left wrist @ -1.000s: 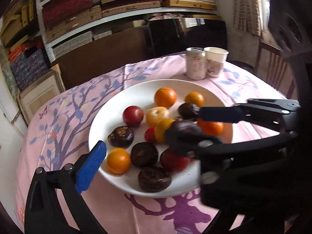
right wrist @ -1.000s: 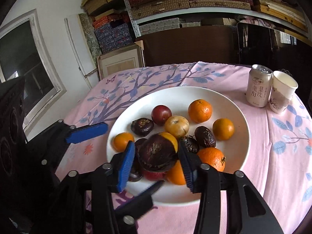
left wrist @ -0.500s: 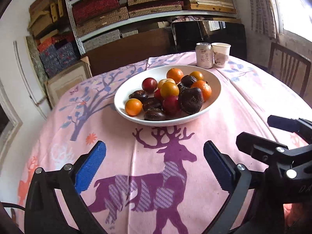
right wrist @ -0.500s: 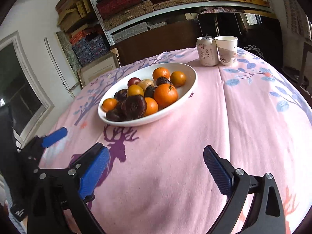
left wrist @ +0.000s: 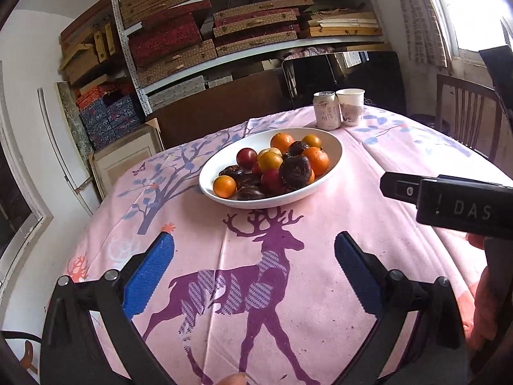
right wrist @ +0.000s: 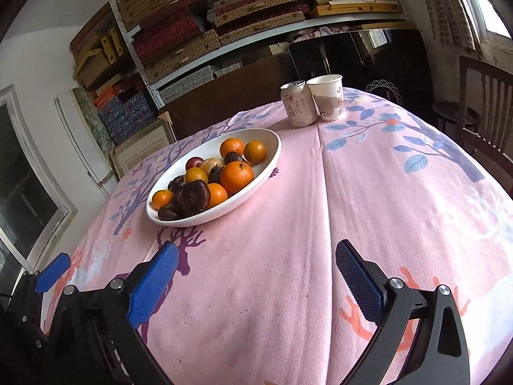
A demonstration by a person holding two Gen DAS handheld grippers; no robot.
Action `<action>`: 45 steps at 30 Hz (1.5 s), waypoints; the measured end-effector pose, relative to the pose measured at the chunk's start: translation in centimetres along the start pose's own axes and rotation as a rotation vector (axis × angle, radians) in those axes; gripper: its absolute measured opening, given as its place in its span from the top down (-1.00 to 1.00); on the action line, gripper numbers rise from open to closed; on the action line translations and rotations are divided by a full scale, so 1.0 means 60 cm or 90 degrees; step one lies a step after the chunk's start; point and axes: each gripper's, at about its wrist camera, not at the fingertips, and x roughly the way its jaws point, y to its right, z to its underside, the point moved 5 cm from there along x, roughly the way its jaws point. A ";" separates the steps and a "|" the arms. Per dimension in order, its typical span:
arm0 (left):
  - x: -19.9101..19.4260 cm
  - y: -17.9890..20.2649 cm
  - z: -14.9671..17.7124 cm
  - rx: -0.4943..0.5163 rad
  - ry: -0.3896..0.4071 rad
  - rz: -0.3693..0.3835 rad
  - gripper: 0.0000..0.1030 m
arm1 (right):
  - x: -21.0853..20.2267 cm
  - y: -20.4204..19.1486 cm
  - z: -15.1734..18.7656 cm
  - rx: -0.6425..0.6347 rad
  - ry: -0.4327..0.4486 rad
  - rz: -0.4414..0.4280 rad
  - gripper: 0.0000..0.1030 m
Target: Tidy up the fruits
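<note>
A white bowl [left wrist: 333, 147] sits on the pink tablecloth and holds several oranges, red fruits and dark brown fruits; a large dark fruit [left wrist: 295, 167] lies on top near the front. The bowl also shows in the right wrist view [right wrist: 272, 147]. My left gripper [left wrist: 253, 269] is open and empty, low over the deer print, well in front of the bowl. My right gripper [right wrist: 256, 272] is open and empty, over bare cloth to the right of the bowl. Its black body [left wrist: 449, 202] shows at the right of the left wrist view.
A drink can [left wrist: 326, 110] and a paper cup [left wrist: 350, 106] stand together behind the bowl at the table's far edge. A wooden chair [left wrist: 468, 118] stands at the right. Shelves of boxes line the back wall.
The right gripper let go of the dark fruit onto the pile in the bowl and opened. Both grippers have pulled back from the bowl toward the near table edge.
</note>
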 end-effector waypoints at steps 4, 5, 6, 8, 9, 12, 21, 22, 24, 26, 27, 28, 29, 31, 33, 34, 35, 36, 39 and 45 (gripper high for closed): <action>0.006 -0.007 0.000 -0.011 -0.010 -0.006 -0.91 | 0.007 -0.004 0.004 -0.013 -0.011 0.013 -0.93; 0.006 -0.011 0.000 -0.017 -0.012 -0.003 -0.91 | 0.007 -0.003 0.004 -0.012 -0.010 0.014 -0.93; 0.007 -0.014 0.000 -0.025 -0.014 0.002 -0.91 | 0.006 -0.002 0.004 -0.011 -0.009 0.015 -0.93; 0.009 -0.022 0.001 -0.039 -0.019 0.006 -0.91 | 0.006 -0.002 0.005 -0.012 -0.010 0.017 -0.93; 0.011 -0.026 0.001 -0.045 -0.022 0.004 -0.91 | 0.007 -0.002 0.006 -0.014 -0.011 0.019 -0.93; 0.014 -0.033 0.002 -0.060 -0.029 0.006 -0.91 | 0.008 -0.005 0.008 -0.022 -0.014 0.022 -0.93; 0.019 -0.046 0.004 -0.080 -0.037 0.011 -0.91 | 0.000 -0.019 0.006 -0.051 0.007 0.015 -0.93; 0.019 -0.049 0.004 -0.084 -0.038 0.013 -0.91 | -0.003 -0.025 0.007 -0.063 0.014 0.018 -0.93; 0.021 -0.054 0.004 -0.090 -0.041 0.014 -0.91 | -0.009 -0.034 0.007 -0.084 0.031 0.022 -0.93; 0.025 -0.059 0.006 -0.096 -0.047 0.012 -0.91 | -0.014 -0.039 0.005 -0.094 0.041 0.022 -0.93; 0.026 -0.061 0.006 -0.097 -0.049 0.014 -0.91 | -0.015 -0.040 0.005 -0.094 0.042 0.020 -0.93; 0.027 -0.062 0.006 -0.100 -0.050 0.015 -0.91 | -0.016 -0.039 0.005 -0.094 0.042 0.021 -0.93; 0.027 -0.065 0.006 -0.105 -0.050 0.015 -0.91 | -0.017 -0.039 0.004 -0.095 0.044 0.025 -0.93; 0.028 -0.071 0.006 -0.118 -0.050 0.026 -0.91 | -0.024 -0.041 0.002 -0.099 0.057 0.030 -0.93; 0.030 -0.079 0.006 -0.133 -0.053 0.032 -0.91 | -0.029 -0.042 0.001 -0.103 0.071 0.032 -0.93; 0.031 -0.082 0.006 -0.139 -0.055 0.033 -0.91 | -0.027 -0.043 0.002 -0.105 0.066 0.033 -0.93; 0.032 -0.085 0.007 -0.143 -0.057 0.034 -0.91 | -0.023 -0.045 0.004 -0.109 0.058 0.034 -0.93; 0.033 -0.086 0.007 -0.147 -0.059 0.035 -0.91 | -0.019 -0.047 0.006 -0.114 0.049 0.036 -0.93; 0.034 -0.090 0.007 -0.154 -0.059 0.038 -0.91 | -0.016 -0.055 0.010 -0.131 0.045 0.038 -0.93; 0.033 -0.092 0.006 -0.155 -0.058 0.036 -0.91 | -0.014 -0.060 0.015 -0.139 0.039 0.040 -0.93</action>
